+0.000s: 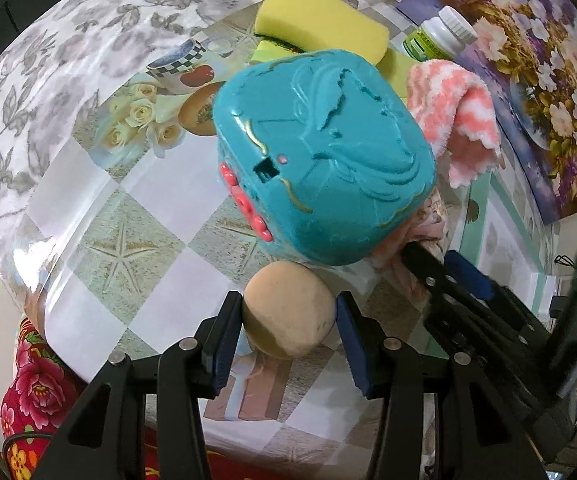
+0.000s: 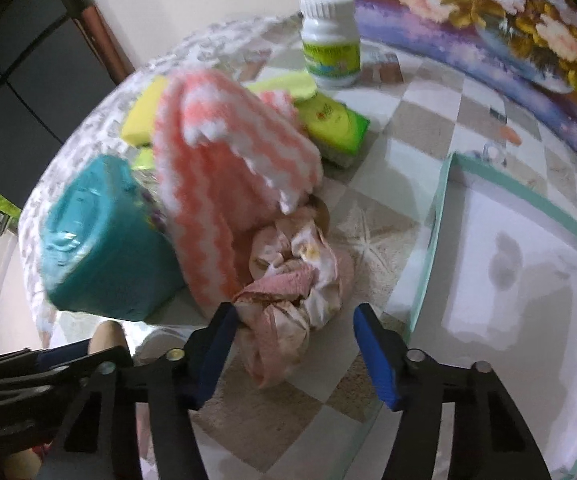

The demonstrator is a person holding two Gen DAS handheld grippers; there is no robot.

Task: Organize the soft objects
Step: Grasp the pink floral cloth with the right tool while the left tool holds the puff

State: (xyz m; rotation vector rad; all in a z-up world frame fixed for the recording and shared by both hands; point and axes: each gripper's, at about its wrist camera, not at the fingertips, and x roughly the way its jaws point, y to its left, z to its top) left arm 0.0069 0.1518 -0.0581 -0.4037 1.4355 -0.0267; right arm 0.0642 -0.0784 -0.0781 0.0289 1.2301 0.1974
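Note:
A round beige sponge [image 1: 284,328] sits between the blue pads of my left gripper [image 1: 288,304], which is shut on it just above the tablecloth. Behind it stands a teal plastic toy box [image 1: 320,152]. A crumpled pink cloth [image 2: 288,292] lies between the pads of my right gripper [image 2: 295,314]. The left pad touches the cloth and the right pad stands apart from it, so the gripper is open. A fluffy pink-and-white cloth [image 2: 224,160] is draped behind, leaning on the teal box [image 2: 104,248]. In the left wrist view the right gripper [image 1: 434,258] reaches in beside the box.
Yellow sponges [image 1: 320,24] and a green-wrapped sponge [image 2: 336,124] lie at the back, near a white bottle [image 2: 330,44] with a green label. A white tray with a teal rim [image 2: 440,216] is on the right. A floral picture [image 1: 528,72] leans behind. The table edge [image 1: 48,304] curves on the left.

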